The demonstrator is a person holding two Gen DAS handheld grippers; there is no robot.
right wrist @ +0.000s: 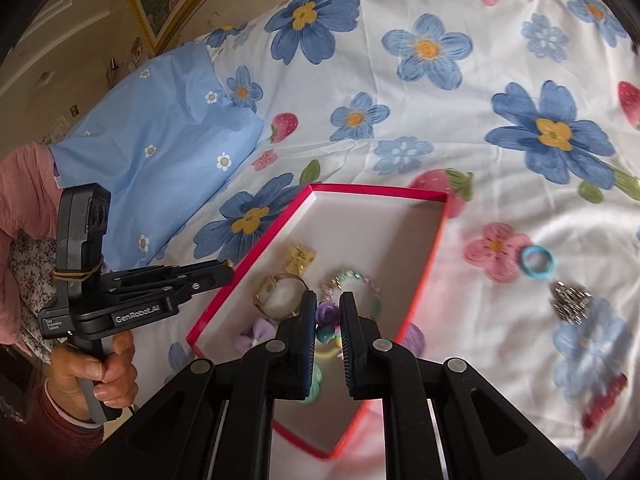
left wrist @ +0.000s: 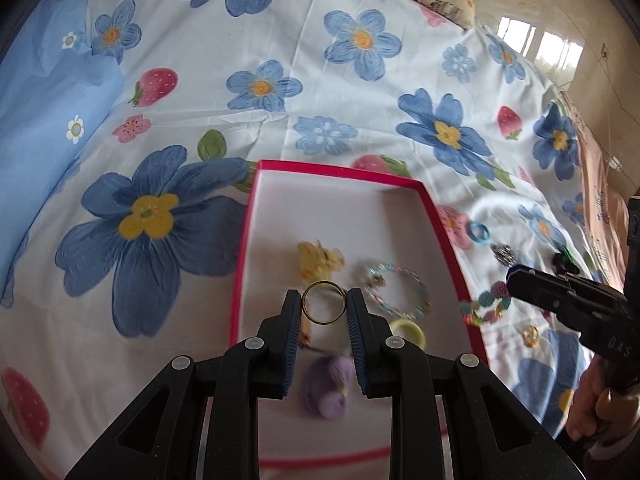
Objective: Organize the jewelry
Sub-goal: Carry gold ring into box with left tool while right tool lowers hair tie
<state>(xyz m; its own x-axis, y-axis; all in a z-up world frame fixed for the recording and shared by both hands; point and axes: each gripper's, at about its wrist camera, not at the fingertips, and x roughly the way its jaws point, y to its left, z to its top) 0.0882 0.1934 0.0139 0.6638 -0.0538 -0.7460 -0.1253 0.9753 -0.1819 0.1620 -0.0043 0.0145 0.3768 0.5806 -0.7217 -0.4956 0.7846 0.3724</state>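
Left gripper (left wrist: 324,306) pinching a gold ring (left wrist: 324,303) over the red box (left wrist: 448,232); right gripper (right wrist: 328,312) clamped narrowly on pastel beads (right wrist: 327,315).

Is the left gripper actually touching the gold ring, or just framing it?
Touching. In the left wrist view the gold ring sits pinched between the left gripper's fingers, both pads meeting its rim, above the red box.

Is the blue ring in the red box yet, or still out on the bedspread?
Out. The blue ring lies on the bedspread beyond the red box's right wall, near a silver piece.
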